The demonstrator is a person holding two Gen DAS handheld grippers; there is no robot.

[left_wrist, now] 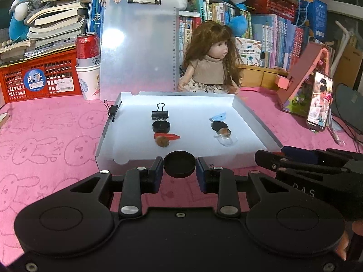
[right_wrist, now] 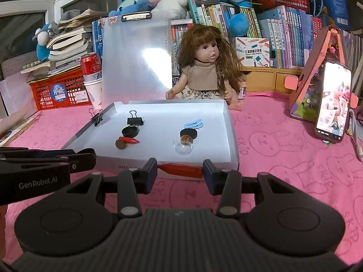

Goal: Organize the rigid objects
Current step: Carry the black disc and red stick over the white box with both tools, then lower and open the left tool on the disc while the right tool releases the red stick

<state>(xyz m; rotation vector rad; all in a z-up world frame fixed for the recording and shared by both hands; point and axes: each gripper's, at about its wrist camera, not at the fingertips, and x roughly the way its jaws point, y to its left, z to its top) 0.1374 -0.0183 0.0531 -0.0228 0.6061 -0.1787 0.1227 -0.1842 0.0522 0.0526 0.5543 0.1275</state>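
At the far left we see a red crate (left_wrist: 40, 77) under a stack of books, then a red can (left_wrist: 87, 48) sitting in a white paper cup (left_wrist: 89, 82). Next comes the white tray (left_wrist: 127, 158) on the pink cloth (left_wrist: 45, 140), with a small black clip (left_wrist: 112, 111) on its left wall.

Our left gripper (left_wrist: 179, 170) is clamped on a black round cap (left_wrist: 179, 163), a shallow matte disc with a raised rim, held just before the tray's near edge.

Inside the tray, the left column runs from a black binder clip (left_wrist: 160, 113) to a second black cap (left_wrist: 161, 126), a red pointed piece (left_wrist: 169, 136) and a brown nut-like ball (left_wrist: 163, 142) touching it. The right column has a pale blue hair clip (left_wrist: 219, 116), a black disc (left_wrist: 219, 126) and a clear glass vial (left_wrist: 225, 139) with a cork.

Our right gripper (right_wrist: 180, 170) pinches a red tapered piece (right_wrist: 180, 168), glossy and pointed at its left end, lengthwise between the pads, at the tray's near wall.

Further right a doll (right_wrist: 204, 68) sits behind the tray, and a phone (right_wrist: 332, 104) stands lit.
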